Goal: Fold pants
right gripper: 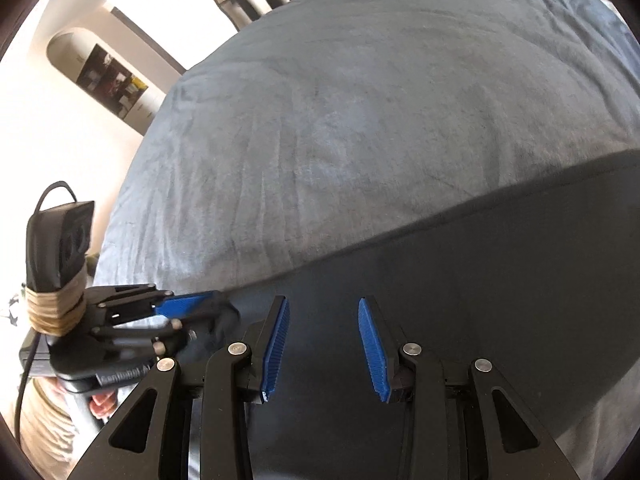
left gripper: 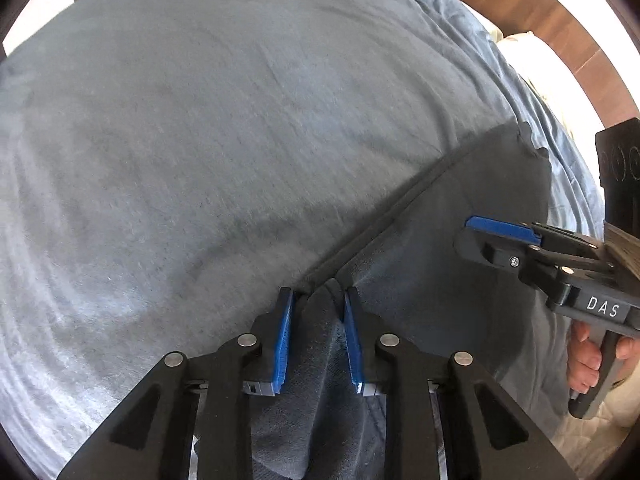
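Dark grey pants [left gripper: 460, 216] lie on a grey-blue blanket [left gripper: 200, 140] over a bed. My left gripper [left gripper: 318, 300] is shut on a bunched corner of the pants, cloth squeezed between its blue pads. My right gripper [right gripper: 323, 308] hovers over the flat dark cloth [right gripper: 460, 280], jaws apart with nothing between them. In the left wrist view the right gripper [left gripper: 476, 232] shows at the right, over the pants. In the right wrist view the left gripper [right gripper: 224, 312] shows at the left, holding the pants' corner.
The blanket [right gripper: 340, 120] covers most of the bed. A wooden headboard [left gripper: 560, 20] and a pale pillow [left gripper: 532, 60] lie at the far right. A white wall with an arched niche [right gripper: 100, 72] stands left of the bed.
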Motion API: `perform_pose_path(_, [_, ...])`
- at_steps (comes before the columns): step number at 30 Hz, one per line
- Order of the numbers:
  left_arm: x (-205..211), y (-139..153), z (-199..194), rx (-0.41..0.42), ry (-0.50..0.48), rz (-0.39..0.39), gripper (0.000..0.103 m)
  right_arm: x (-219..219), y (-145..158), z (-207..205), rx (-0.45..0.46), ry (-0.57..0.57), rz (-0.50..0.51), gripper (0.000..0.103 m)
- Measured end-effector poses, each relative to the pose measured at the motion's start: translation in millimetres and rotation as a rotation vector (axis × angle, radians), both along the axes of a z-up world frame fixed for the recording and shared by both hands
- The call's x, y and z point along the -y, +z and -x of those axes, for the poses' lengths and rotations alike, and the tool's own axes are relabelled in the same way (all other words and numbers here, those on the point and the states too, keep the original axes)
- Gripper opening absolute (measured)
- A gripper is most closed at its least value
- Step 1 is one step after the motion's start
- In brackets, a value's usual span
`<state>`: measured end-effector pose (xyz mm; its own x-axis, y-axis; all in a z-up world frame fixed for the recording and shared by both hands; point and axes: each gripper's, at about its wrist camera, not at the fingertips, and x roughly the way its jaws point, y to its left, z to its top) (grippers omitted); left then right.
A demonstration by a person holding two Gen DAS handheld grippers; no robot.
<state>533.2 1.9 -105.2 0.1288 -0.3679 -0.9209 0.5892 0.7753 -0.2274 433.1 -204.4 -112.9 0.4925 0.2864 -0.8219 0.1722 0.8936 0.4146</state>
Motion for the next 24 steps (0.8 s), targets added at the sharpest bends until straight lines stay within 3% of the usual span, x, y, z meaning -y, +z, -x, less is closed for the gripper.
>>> perform_pose_path(2, [1,-5,2,0.004,-0.001,-0.013,0.026,3,-1,2,0.003,-0.009,0.003,0.038])
perform_pose_path(6, [1,-8,-3,0.004,0.053,-0.025,0.044,5,1,7,0.000,-0.029,0.007,0.038])
perform_pose_path(9, [-8,8,-2,0.034,0.116,-0.015,0.046,9,7,16,0.008,-0.044,0.023,0.038])
perform_pose_path(11, [-11,37,14,0.187,0.169,-0.072,0.047,15,15,26,0.018,-0.062,0.041,0.038])
perform_pose_path(14, [-12,72,48,0.366,0.215,-0.132,0.061,21,31,47,0.050,-0.071,0.081,0.051])
perform_pose_path(16, [-15,85,72,0.412,0.233,-0.141,0.066,25,44,66,0.085,-0.069,0.107,0.055])
perform_pose_path(19, [-14,89,112,0.401,0.240,-0.127,0.066,30,56,92,0.107,-0.039,0.126,0.058])
perform_pose_path(24, [-13,69,163,0.353,0.268,-0.162,0.066,32,60,133,0.072,0.071,0.151,0.058])
